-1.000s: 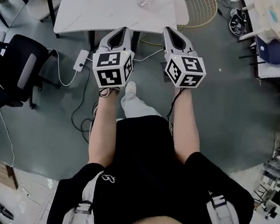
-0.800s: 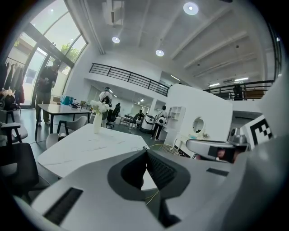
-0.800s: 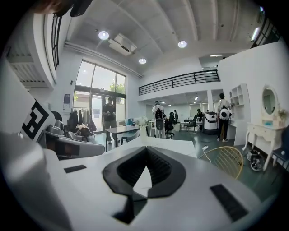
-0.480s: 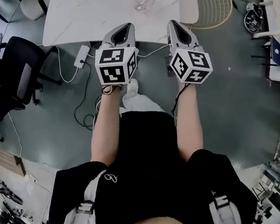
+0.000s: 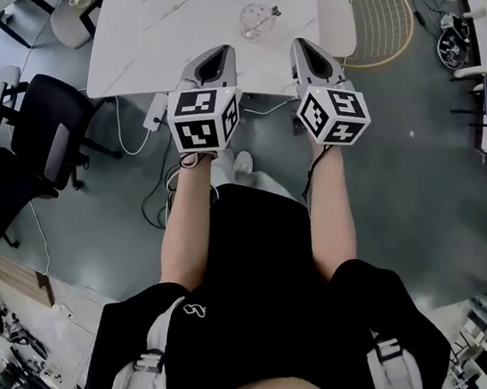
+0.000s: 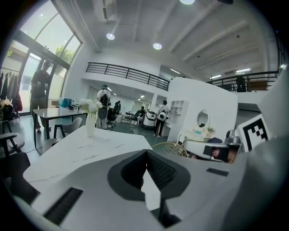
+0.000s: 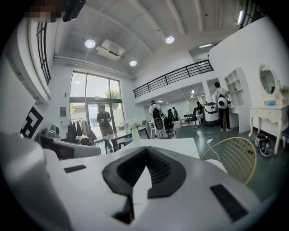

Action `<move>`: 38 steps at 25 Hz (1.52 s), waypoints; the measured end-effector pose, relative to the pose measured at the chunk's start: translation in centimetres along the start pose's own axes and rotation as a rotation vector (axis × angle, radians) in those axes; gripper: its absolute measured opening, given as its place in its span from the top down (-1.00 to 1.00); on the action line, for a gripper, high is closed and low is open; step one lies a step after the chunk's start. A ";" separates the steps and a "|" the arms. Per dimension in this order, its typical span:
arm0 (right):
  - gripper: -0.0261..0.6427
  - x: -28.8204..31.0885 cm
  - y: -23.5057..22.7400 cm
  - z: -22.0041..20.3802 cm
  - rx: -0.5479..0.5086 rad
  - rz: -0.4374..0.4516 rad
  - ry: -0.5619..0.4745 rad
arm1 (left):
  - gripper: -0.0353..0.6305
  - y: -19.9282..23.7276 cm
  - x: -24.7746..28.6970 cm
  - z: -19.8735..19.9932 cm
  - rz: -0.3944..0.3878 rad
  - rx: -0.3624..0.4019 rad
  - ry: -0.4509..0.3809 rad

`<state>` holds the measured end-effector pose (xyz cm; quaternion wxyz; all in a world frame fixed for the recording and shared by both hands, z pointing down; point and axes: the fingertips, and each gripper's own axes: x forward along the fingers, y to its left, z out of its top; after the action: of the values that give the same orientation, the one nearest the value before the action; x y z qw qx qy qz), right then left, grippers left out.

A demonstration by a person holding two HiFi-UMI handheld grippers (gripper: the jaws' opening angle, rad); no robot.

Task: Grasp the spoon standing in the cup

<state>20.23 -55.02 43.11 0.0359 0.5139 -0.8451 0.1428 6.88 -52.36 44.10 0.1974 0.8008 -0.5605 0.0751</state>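
Plainly the biggest hazard is the cup (image 5: 254, 22) itself: clear glass, light-looking, standing out on the worktop (image 5: 158, 33) at about twelve o'clock from the person, where a tool arriving clenched would likely knock it over rather than take anything. Both are clenched now. The left tool (image 5: 221, 51) and the right tool (image 5: 300, 44) each have jaws together on nothing and hover at the worktop's near edge. The cup sits at roughly one o'clock of the left and eleven o'clock of the right, apart from both. A lesser risk is the spoon (image 5: 269, 15): thin, probably slippery, leaning over the rim toward two o'clock, so a pinch could slide along it or tip the glass. Smaller again, neither tool's own view shows the cup. Around this is a tall open hall with a balcony rail (image 6: 126, 74) and grey floor (image 5: 407, 185). The worktop is white, marble-veined and mostly bare. A black office chair (image 5: 41, 129) stands at nine o'clock, a gold wire chair (image 5: 380, 24) at one o'clock, and a power strip (image 5: 155, 112) lies below the edge.
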 end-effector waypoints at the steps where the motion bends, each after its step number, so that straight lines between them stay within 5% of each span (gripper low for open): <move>1: 0.90 0.4 -0.2 -0.3 0.004 -0.001 0.005 | 0.84 0.3 0.4 -0.1 0.001 -0.003 0.003; 12: 0.90 5.1 -4.2 -2.6 -0.046 -0.055 0.079 | 0.84 -0.1 8.8 -0.9 -0.081 -0.016 0.080; 22: 0.68 11.8 -6.6 -6.2 0.067 -0.053 0.133 | 0.84 5.4 14.0 -3.3 -0.033 -0.024 0.227; 38: 0.47 16.4 -8.4 -10.9 0.240 -0.058 0.193 | 0.84 7.1 18.7 -3.0 -0.057 0.032 0.300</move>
<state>19.03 -69.69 58.66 0.0593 0.5227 -0.7993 0.2906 7.38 -69.47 54.87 0.2682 0.7993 -0.5004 0.1969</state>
